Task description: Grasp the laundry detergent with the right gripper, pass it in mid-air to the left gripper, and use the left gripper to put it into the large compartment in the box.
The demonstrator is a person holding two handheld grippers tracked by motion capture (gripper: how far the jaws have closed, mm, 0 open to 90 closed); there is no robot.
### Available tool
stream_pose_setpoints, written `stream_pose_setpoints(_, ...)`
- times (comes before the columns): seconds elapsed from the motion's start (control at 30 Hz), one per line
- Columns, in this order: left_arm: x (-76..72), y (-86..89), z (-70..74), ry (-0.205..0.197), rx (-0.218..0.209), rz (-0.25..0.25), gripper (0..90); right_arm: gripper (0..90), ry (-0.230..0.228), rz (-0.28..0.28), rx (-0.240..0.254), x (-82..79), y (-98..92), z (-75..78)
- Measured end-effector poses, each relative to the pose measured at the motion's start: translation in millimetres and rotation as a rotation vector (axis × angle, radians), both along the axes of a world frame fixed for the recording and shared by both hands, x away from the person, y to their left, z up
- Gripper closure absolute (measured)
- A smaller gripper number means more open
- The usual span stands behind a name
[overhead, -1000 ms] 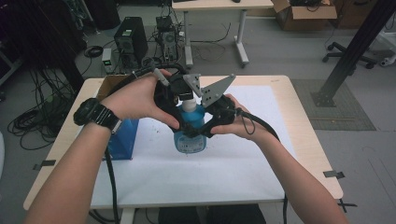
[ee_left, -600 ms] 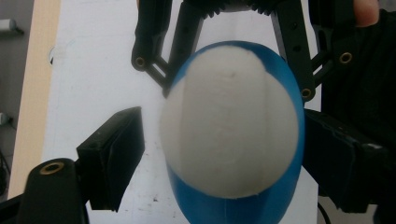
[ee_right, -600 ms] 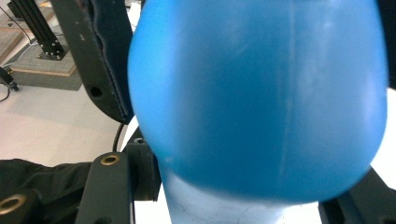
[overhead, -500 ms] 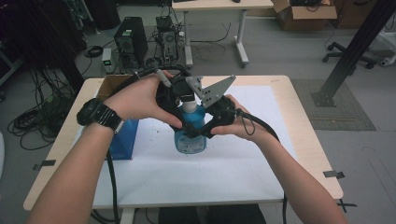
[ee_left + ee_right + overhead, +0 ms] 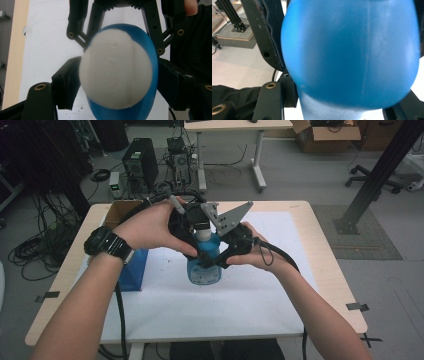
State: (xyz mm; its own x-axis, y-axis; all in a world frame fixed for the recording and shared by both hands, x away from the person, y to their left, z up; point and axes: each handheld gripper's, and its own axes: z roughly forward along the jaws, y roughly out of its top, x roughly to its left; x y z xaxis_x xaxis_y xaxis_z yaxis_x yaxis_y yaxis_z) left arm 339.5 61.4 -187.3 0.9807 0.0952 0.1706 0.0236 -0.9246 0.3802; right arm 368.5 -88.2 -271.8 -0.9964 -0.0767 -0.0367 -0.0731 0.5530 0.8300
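A blue bottle (image 5: 204,265) with a white cap (image 5: 203,233) stands upright on the white mat (image 5: 260,310) that covers the table (image 5: 327,270), near the mat's middle. Both grippers meet at this bottle. The right gripper (image 5: 210,262) comes in from the bottle's right and clamps its body — in the right gripper view the blue wall (image 5: 352,52) bulges between the two black jaws, pressed on both sides. The left gripper (image 5: 192,227) comes down over the bottle's top from the left; in the left gripper view the cap (image 5: 116,75) sits between its jaws, which have just been closing in on it, the left pad (image 5: 68,80) right at the cap's edge — whether both pads already press on it I cannot tell. Farther off in that view the right gripper's jaws straddle the blue shoulder (image 5: 152,50) below the cap. Left of the bottle, a blue bag (image 5: 131,272) stands on the mat, with a brown box (image 5: 120,211) beyond it at the table's far left corner.
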Motion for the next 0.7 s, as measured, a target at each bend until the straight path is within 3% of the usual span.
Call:
stream_pose_setpoints(0.3,0.4,-0.7,0.9,0.004,0.002,-0.011,32.9,42.4,0.002,-0.005,0.000,0.9,-0.9,-1.0)
stream_pose_setpoints(0.7,1.2,-0.3,1.8,0.013,0.013,0.018,35.8,42.4,-0.003,-0.007,-0.013,0.8,1.3,-1.5)
